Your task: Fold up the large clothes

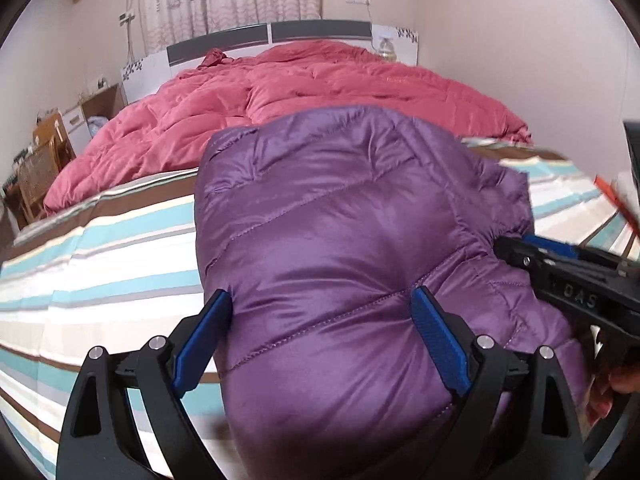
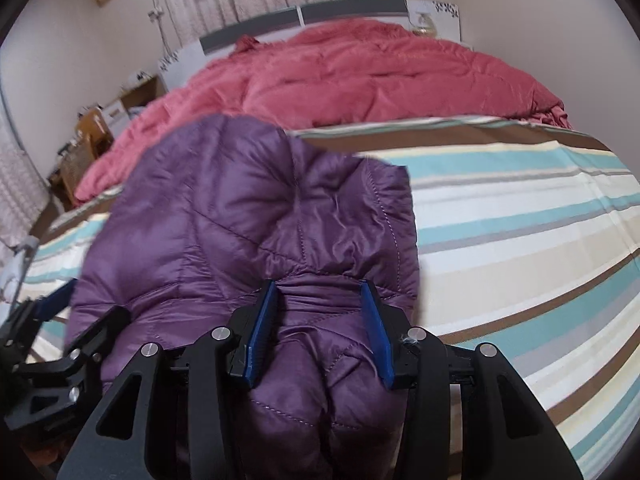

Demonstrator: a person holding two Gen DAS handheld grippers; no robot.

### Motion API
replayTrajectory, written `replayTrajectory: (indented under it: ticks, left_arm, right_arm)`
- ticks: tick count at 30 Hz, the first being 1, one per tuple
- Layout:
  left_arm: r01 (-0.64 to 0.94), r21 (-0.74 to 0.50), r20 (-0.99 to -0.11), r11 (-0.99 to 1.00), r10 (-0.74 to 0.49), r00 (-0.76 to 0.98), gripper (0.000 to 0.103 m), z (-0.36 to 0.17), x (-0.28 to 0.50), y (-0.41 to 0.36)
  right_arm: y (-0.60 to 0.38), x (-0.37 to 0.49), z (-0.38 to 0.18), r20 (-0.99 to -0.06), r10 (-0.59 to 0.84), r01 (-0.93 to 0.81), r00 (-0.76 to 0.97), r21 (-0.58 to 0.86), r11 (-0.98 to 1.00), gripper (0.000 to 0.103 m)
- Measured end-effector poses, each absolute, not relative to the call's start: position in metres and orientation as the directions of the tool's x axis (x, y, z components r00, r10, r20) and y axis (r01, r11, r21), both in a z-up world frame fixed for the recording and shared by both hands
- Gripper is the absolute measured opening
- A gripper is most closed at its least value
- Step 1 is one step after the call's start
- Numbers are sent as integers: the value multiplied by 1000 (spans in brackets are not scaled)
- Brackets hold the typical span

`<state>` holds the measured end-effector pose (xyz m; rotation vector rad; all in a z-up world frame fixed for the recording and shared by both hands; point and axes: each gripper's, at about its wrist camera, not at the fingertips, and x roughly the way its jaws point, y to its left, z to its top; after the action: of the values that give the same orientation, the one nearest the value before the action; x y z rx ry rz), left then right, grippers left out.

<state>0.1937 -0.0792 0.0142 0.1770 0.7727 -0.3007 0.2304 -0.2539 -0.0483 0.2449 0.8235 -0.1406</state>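
Observation:
A purple quilted down jacket (image 1: 340, 208) lies folded into a puffy bundle on the striped bed sheet (image 1: 100, 248). My left gripper (image 1: 320, 312) stands wide open astride the bundle's near end, one blue pad (image 1: 216, 312) beside its left edge and the other over its top. In the right wrist view the jacket (image 2: 224, 208) fills the middle, and my right gripper (image 2: 320, 304) is part open with a bunched ridge of fabric between its pads. The right gripper (image 1: 508, 250) also shows at the jacket's right side, and the left gripper (image 2: 84, 306) at its left.
A rumpled red quilt (image 1: 320, 80) covers the far half of the bed up to the headboard (image 1: 272, 36). Striped sheet (image 2: 520, 220) stretches to the right of the jacket. A nightstand and wicker furniture (image 1: 44, 168) stand at the left wall. A hand (image 1: 624, 376) holds the right gripper.

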Motion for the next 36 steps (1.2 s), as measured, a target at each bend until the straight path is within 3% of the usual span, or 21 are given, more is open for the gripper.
replayTrajectory:
  ticks: [8, 12, 17, 23, 26, 28, 33, 36]
  left_arm:
    - [329, 24, -720, 944, -212, 661, 91, 18, 193, -74]
    - [295, -36, -717, 955, -230, 658, 101, 23, 190, -56]
    - [270, -120, -717, 955, -271, 642, 101, 19, 192, -37]
    - [268, -117, -707, 956, -269, 654, 101, 23, 192, -31]
    - [261, -116, -697, 958, -265, 666, 101, 27, 188, -26]
    - [255, -135, -698, 957, -275, 662, 101, 27, 186, -20]
    - [236, -216, -700, 947, -319, 639, 101, 25, 185, 1]
    - [248, -301, -704, 921, -390, 594, 101, 19, 188, 9]
  right_arm:
    - [-252, 233, -53, -747, -46, 219, 663, 135, 966, 43]
    - [-255, 229, -50, -748, -34, 216, 662, 147, 965, 43]
    - [-255, 224, -46, -748, -26, 214, 663, 157, 964, 44]
    - [-255, 219, -40, -750, -16, 208, 661, 163, 964, 45]
    - [-257, 215, -35, -746, -1, 209, 666, 185, 960, 52]
    - [-261, 209, -30, -737, 15, 214, 675, 215, 953, 63]
    - [-275, 196, -25, -727, 79, 212, 682, 299, 930, 65]
    - [-285, 192, -28, -722, 146, 212, 677, 381, 900, 72]
